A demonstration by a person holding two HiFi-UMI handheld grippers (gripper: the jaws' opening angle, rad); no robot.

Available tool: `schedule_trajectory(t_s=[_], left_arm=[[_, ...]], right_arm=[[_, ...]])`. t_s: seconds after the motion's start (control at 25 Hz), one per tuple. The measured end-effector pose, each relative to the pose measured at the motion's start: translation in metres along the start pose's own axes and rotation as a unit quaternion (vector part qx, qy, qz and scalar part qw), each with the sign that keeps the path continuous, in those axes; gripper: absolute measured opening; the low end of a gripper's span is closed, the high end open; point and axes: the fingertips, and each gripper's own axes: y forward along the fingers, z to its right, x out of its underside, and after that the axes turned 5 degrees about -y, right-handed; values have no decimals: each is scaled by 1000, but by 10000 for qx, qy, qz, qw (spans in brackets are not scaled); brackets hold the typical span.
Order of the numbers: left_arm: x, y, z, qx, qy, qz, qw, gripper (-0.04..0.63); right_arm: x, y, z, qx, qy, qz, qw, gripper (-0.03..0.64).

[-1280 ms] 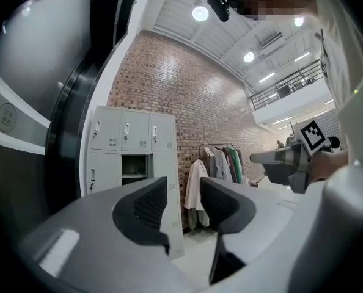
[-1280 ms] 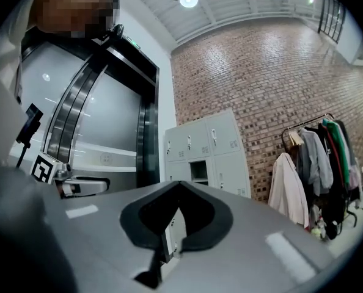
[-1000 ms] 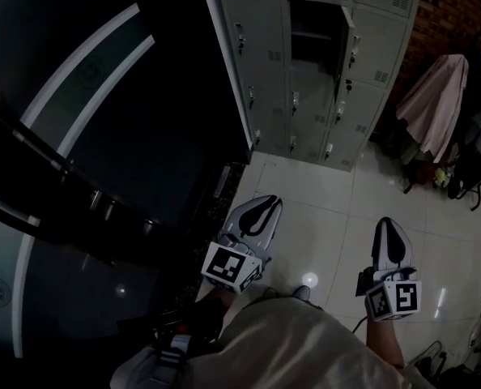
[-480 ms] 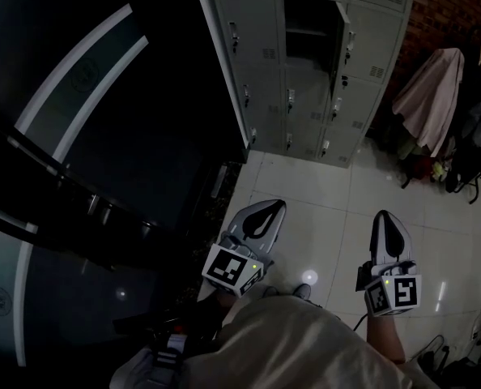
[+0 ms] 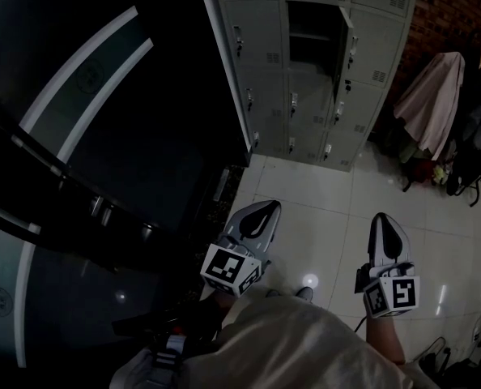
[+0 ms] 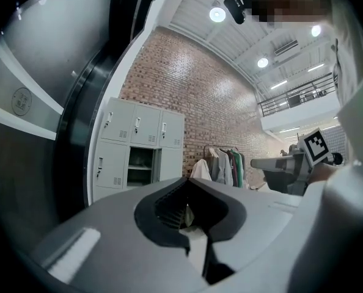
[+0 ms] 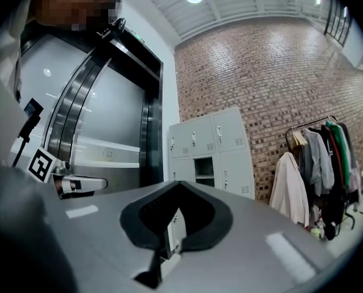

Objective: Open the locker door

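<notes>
A grey bank of lockers (image 5: 265, 79) stands at the far side of the tiled floor. One middle compartment (image 5: 312, 31) is dark inside, and its door (image 5: 344, 45) hangs swung out on the right. The same compartment shows in the left gripper view (image 6: 140, 166) and in the right gripper view (image 7: 204, 171). My left gripper (image 5: 266, 207) (image 6: 187, 179) is low over the floor, well short of the lockers, jaws together and empty. My right gripper (image 5: 384, 220) (image 7: 176, 185) hangs beside it, shut and empty too.
A dark glass wall with curved pale stripes (image 5: 103, 136) fills the left. A clothes rack with a pale pink garment (image 5: 431, 96) stands right of the lockers, before a brick wall (image 5: 459, 14). Pale floor tiles (image 5: 321, 193) lie between me and the lockers.
The head view sways slightly. Both grippers stay low over the floor in nearly the same place, and the locker door stands as before.
</notes>
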Motion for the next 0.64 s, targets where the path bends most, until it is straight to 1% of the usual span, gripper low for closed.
schedule_trajectory(t_s=[0.16, 0.4, 0.64], left_arm=[[-2, 0, 0, 6, -24, 4, 10000, 37], [-3, 8, 4, 9, -63, -99, 9999, 37], [12, 3, -3, 39, -130, -106, 9999, 37]], right_arm=[[2, -1, 2, 42, 28, -77, 10000, 0], [-6, 1, 9, 27, 49, -83, 9999, 0], [9, 1, 3, 16, 65, -103, 9999, 0]])
